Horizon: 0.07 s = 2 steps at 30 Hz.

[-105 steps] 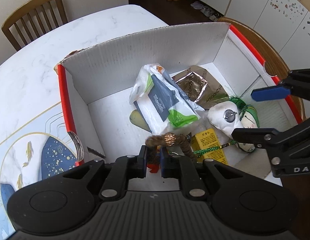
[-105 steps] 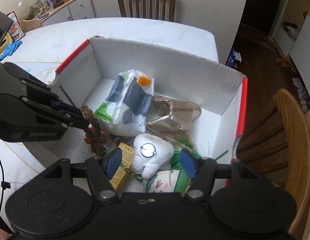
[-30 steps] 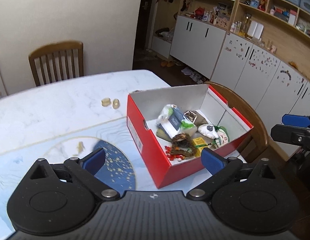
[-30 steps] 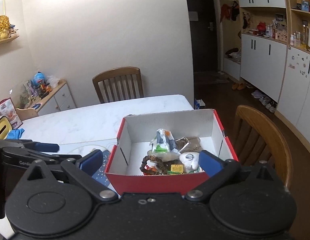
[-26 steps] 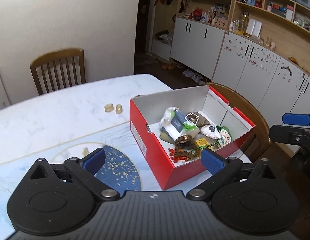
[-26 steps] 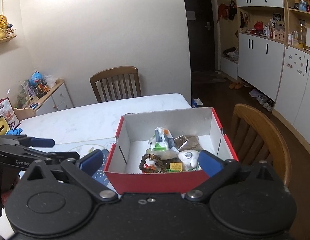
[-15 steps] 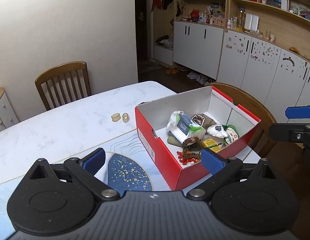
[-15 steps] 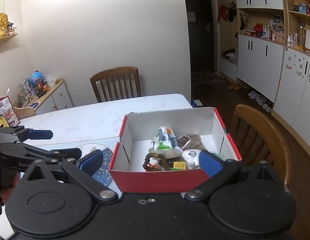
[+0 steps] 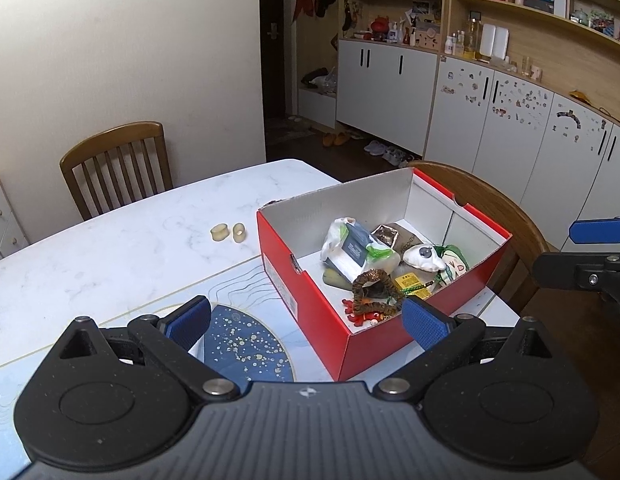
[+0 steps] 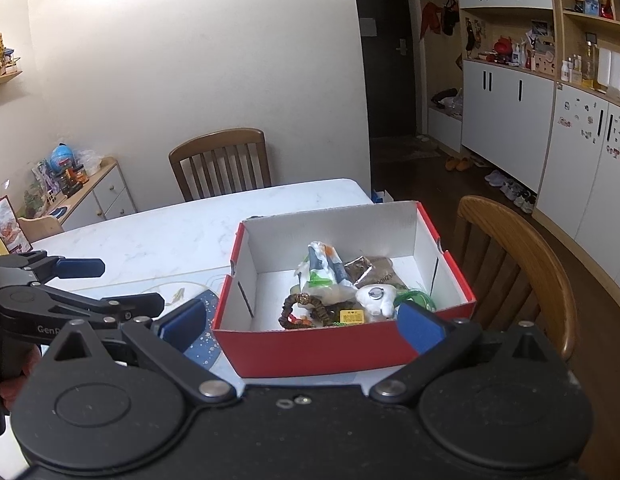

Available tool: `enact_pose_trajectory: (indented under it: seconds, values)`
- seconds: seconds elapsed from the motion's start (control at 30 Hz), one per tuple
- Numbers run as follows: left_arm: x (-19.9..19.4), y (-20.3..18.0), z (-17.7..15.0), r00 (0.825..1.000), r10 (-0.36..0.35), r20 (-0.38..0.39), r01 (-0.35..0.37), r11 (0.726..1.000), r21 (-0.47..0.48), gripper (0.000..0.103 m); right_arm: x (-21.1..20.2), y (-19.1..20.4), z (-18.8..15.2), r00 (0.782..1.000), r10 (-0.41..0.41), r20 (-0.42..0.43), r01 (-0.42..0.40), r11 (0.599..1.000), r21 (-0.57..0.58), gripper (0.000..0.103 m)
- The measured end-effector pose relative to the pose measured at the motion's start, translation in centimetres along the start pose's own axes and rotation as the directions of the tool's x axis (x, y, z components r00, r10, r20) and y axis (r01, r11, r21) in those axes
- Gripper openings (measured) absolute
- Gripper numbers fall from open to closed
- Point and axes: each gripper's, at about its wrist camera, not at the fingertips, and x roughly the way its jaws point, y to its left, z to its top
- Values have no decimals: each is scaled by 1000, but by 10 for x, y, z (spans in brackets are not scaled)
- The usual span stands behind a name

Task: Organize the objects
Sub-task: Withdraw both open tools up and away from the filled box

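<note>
A shoebox (image 9: 306, 280) sat on the table (image 9: 122, 248) right of centre in the left wrist view, a chair (image 9: 494, 216) behind it. Inside, a bracelet (image 9: 372, 286) lay nearest the lower edge, a plastic packet (image 9: 354, 250) above it, a foil pouch (image 9: 390, 236) behind that, and a plush toy (image 9: 424, 258) to the right. Two small rings (image 9: 228, 233) lay on the table left of the box. Another chair (image 9: 118, 168) stood at upper left.

A plain pale wall (image 10: 190, 60) is seen behind a white marble table (image 9: 110, 248), at whose far side a wooden chair (image 9: 116, 168) is set. A dark doorway (image 10: 386, 60) is flanked by white cabinets (image 9: 390, 96) under open wooden shelves (image 9: 530, 12). Shoes (image 10: 506, 188) are left on the dark floor (image 10: 422, 164)
</note>
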Motion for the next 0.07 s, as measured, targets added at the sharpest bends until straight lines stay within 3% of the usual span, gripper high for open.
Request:
enact_pose_trajectory:
  seconds: [0.07]
  values:
    - [0, 0, 0, 1000, -8, 0, 8, 1000, 1, 102, -1, 1, 0, 1000, -2, -1, 2, 1000, 0, 102]
